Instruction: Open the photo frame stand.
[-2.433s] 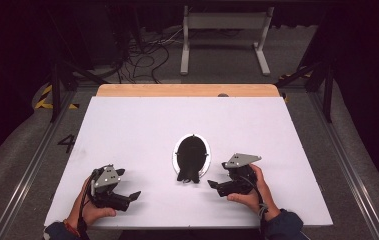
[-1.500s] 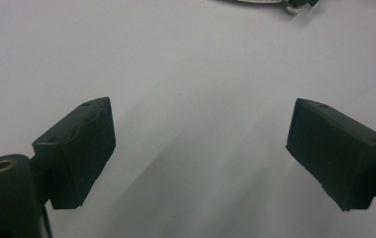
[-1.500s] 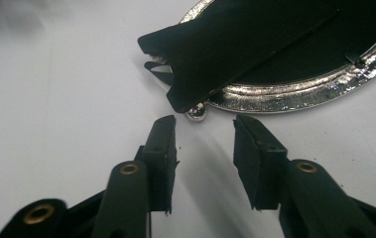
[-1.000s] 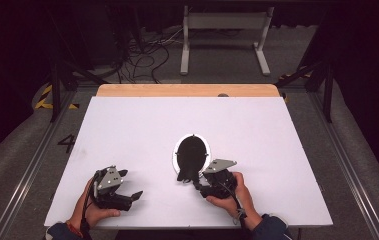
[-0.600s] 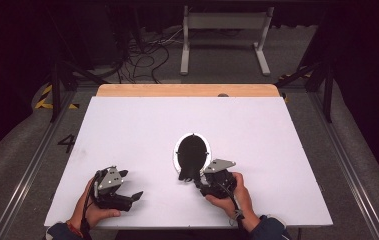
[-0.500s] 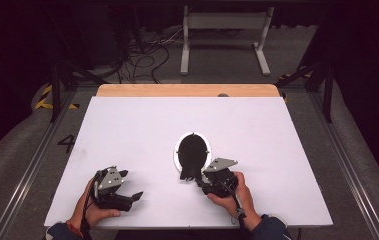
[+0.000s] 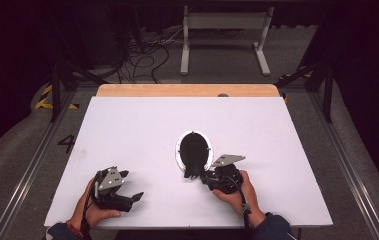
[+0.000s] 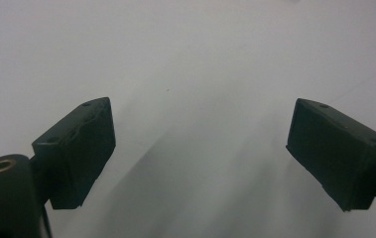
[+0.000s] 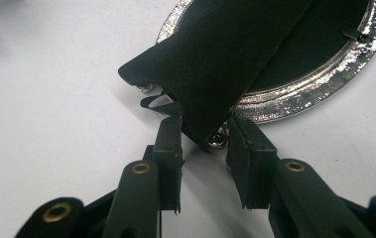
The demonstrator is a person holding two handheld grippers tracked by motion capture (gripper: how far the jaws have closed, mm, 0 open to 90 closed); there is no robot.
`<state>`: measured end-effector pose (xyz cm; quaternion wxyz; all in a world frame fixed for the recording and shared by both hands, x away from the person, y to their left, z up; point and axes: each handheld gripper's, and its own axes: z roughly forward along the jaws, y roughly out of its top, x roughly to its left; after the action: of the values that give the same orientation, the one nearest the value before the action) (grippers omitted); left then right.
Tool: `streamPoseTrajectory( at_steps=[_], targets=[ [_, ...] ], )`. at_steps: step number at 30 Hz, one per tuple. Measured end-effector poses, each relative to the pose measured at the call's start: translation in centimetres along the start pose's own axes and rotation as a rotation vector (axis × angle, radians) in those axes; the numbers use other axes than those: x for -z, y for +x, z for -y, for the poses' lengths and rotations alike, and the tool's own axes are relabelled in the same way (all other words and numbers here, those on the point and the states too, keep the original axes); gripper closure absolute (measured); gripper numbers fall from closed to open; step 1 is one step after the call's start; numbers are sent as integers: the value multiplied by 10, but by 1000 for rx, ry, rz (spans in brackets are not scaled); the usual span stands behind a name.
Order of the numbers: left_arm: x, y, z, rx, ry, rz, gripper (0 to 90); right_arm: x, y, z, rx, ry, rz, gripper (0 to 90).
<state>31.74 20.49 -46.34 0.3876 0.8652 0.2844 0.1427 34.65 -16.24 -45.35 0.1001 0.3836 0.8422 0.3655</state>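
**Right gripper closing at the foot of the framed oval**

From above, the white table (image 7: 277, 150) lies mostly bare, with wide free room left, right and behind the silver-rimmed oval frame (image 7: 194, 150) near its middle. The right gripper (image 7: 202, 176) sits at the frame's near end; the left gripper (image 7: 136, 196) rests well apart, close to the table's front edge.

Along the left gripper (image 8: 200, 144), the jaws stand wide over plain white surface, nothing between them.

Along the right gripper (image 9: 204, 139), the jaws have just been narrowing around the corner of the black stand flap (image 9: 215, 64) and its small metal stud (image 9: 219, 137). One pad touches the flap; the other is just beside the stud.
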Motion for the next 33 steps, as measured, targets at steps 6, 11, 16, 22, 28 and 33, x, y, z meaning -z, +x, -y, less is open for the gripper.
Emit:
streamPoseTrajectory(
  at_steps=[6,11,16,22,28,33],
  targets=[
    [0,0,0,0,2,1,121,2,-8,-1,-75,-13,-61,670],
    [-1,-1,-1,-2,4,6,121,0,-14,-1,-132,-13,-102,657],
    [-2,-1,-1,-12,4,7,121,-1,-23,-1,-215,-43,-170,641],
    [-4,-2,-2,-14,10,12,119,-2,-34,-4,-313,-95,-248,649],
    [-3,-2,-2,-20,10,12,117,-5,-37,-2,-334,-53,-232,626],
    [-3,-2,-2,-21,9,13,118,-6,-25,-6,-234,2,-210,559]
  ],
)
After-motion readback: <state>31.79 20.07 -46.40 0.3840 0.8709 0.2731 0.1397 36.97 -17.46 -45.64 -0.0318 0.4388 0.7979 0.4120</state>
